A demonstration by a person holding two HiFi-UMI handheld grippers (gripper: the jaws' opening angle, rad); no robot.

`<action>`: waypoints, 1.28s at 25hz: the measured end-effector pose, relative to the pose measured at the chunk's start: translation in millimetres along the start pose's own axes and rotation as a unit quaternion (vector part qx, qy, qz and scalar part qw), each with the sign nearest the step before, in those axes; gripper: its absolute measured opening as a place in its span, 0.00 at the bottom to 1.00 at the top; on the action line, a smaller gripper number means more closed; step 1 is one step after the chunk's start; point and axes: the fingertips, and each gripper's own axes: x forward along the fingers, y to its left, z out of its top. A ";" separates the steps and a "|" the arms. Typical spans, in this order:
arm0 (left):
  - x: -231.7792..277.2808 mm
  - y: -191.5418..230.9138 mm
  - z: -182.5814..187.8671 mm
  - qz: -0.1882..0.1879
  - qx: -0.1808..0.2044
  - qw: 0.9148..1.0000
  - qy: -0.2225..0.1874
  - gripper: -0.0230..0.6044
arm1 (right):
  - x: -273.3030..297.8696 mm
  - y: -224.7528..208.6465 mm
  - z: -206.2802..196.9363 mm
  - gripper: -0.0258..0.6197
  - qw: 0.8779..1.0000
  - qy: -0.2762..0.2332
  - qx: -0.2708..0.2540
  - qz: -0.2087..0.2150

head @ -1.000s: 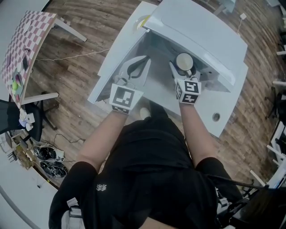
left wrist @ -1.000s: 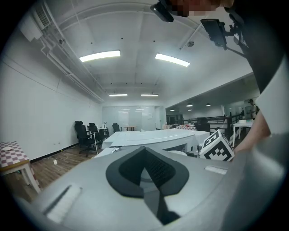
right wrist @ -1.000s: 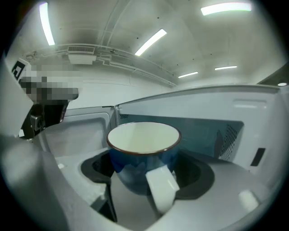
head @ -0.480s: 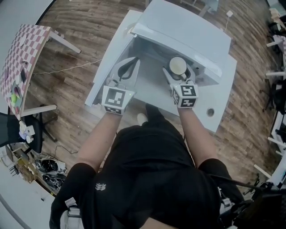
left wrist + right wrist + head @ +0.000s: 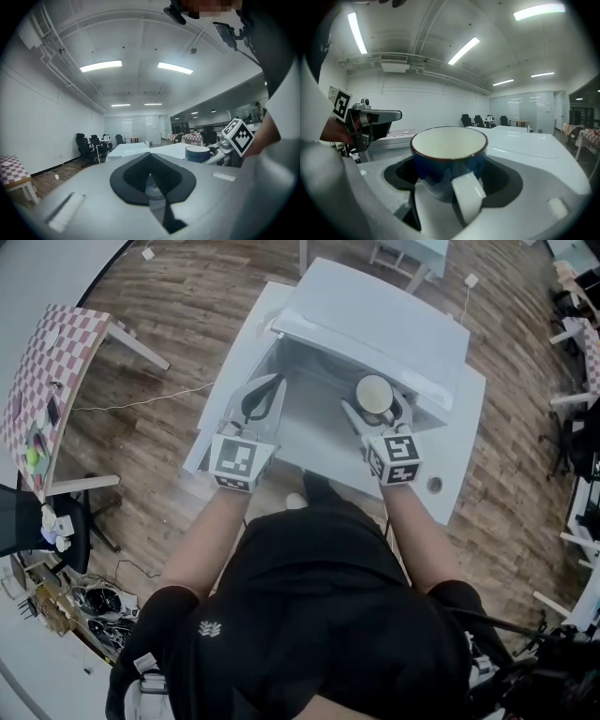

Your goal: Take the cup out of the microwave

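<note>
A blue cup (image 5: 373, 390) with a white inside and a white handle hangs in the air, my right gripper (image 5: 377, 402) shut on its sides. In the right gripper view the cup (image 5: 449, 154) stands upright and empty between the jaws, its handle towards the camera. It is just in front of the white microwave (image 5: 394, 324), whose door (image 5: 230, 371) seems to stand open at the left. My left gripper (image 5: 273, 382) is to the cup's left, shut and holding nothing. In the left gripper view its pads (image 5: 151, 164) meet, and the cup (image 5: 197, 153) shows at the right.
The microwave sits on a white table (image 5: 459, 456) with a round hole (image 5: 434, 486) near its front. A checkered table (image 5: 47, 371) stands far left on the wood floor, a cable (image 5: 150, 390) beside it. Clutter lies at bottom left.
Both grippers have risen, the right one more, and the cup has gone up with it. The jaws of both keep the same stance.
</note>
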 end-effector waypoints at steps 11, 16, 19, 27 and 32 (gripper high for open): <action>-10.1 0.8 20.0 -0.009 0.010 1.000 -0.007 0.04 | -31.8 -8.6 47.2 0.65 1.000 -0.012 -0.005 0.009; -13.8 8.9 35.2 -0.002 0.010 1.000 -0.017 0.04 | -45.0 -20.7 59.0 0.65 1.000 -0.015 -0.003 0.004; -15.6 19.6 43.3 0.005 0.017 1.000 -0.017 0.04 | -50.1 -26.7 65.3 0.65 1.000 -0.019 -0.002 0.000; -15.0 25.6 49.0 0.011 0.016 1.000 -0.024 0.04 | -55.4 -36.8 71.7 0.65 1.000 -0.027 -0.008 -0.006; -11.5 28.7 41.0 0.010 0.012 1.000 -0.015 0.04 | -50.2 -38.4 70.3 0.65 1.000 -0.029 -0.008 -0.007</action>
